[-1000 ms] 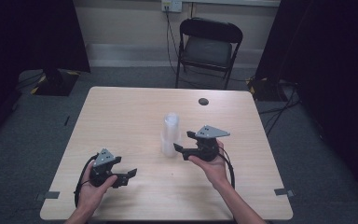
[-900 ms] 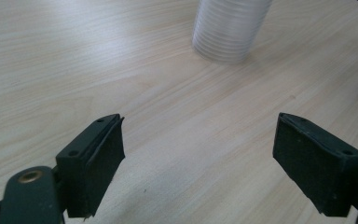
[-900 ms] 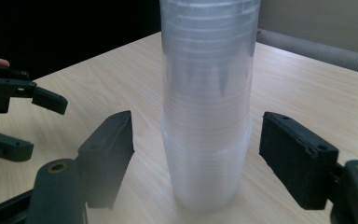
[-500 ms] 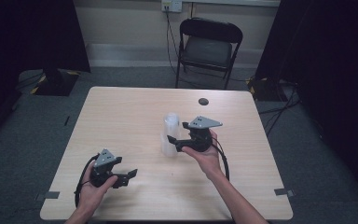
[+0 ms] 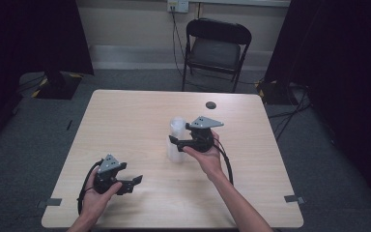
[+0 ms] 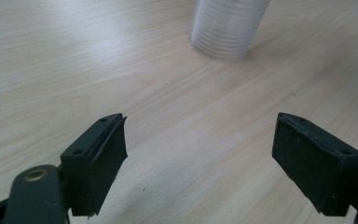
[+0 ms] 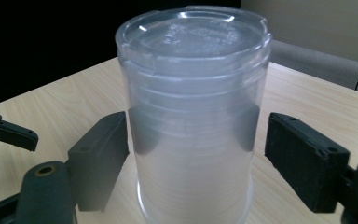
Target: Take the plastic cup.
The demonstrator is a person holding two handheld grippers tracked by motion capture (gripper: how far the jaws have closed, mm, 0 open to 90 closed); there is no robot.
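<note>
The stack of clear plastic cups [image 5: 176, 139] stands upright near the middle of the desk [image 5: 125, 121], mouth down, its long axis vertical. In the right gripper view the stack [image 7: 193, 112] sits squarely between the two black jaws, which are spread apart. One jaw appears to lie against or just beside the wall on one side; on the other side a clear gap remains. No grip is established.

The right gripper [image 5: 179, 143] is level with the middle of the stack's height and approaches it from the person's right, jaws pointing left across the desk. The stack lies directly ahead of those jaws and already within their span.

The left gripper [image 5: 134, 181] is held low near the front edge of the desk, well apart from the stack. Its jaws are also spread, with bare desk between them; in the left gripper view the base of the stack [image 6: 226, 28] stands ahead and slightly right of centre.

Judgement: the right gripper is much the nearer and is placed to take the stack. The coming move calls for closing across the stack's width, square to its vertical axis, gently, since thin plastic walls will likely flex or slip.
</note>
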